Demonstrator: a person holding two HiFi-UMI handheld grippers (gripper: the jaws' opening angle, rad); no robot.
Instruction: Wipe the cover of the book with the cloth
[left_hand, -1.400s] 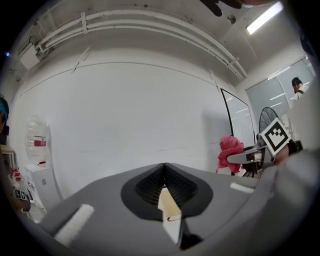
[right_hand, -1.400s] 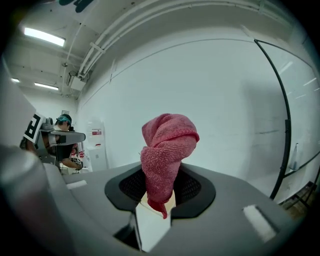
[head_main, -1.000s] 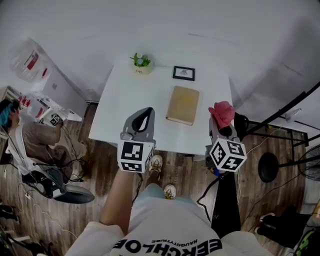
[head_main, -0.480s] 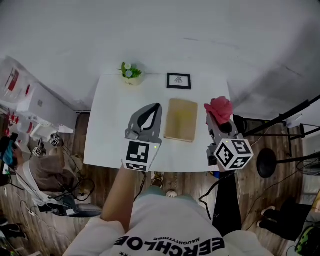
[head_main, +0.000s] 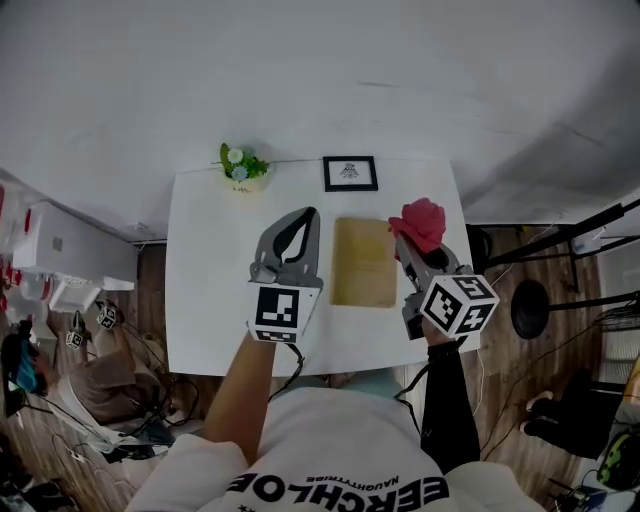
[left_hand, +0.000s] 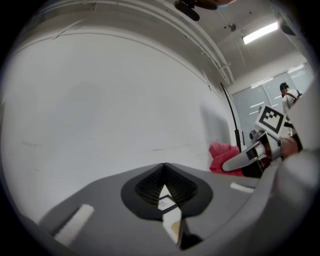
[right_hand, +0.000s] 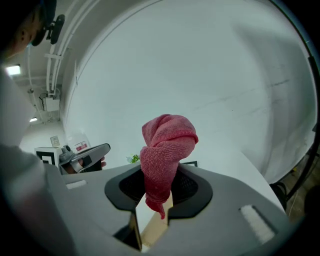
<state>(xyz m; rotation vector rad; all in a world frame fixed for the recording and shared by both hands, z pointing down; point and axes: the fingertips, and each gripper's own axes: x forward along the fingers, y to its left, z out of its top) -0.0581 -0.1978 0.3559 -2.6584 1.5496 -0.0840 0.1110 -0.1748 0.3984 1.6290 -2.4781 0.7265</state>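
The flat tan closed book (head_main: 363, 262) lies mid-tabletop on the white table (head_main: 210, 290). At its far right corner, the right gripper (head_main: 412, 246) is clamped on a bunched red terry cloth (head_main: 420, 222). The left gripper (head_main: 300, 224), jaws together and empty, hovers beside the book's left edge.

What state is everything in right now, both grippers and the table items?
left gripper: shut, empty, left of the book.
right gripper: shut on the cloth.
cloth: bunched, clamped in the right jaws, by the book's right edge.
book: closed, flat on the table.
potted plant: upright, far left corner.
picture frame: far edge; standing or flat, cannot tell.
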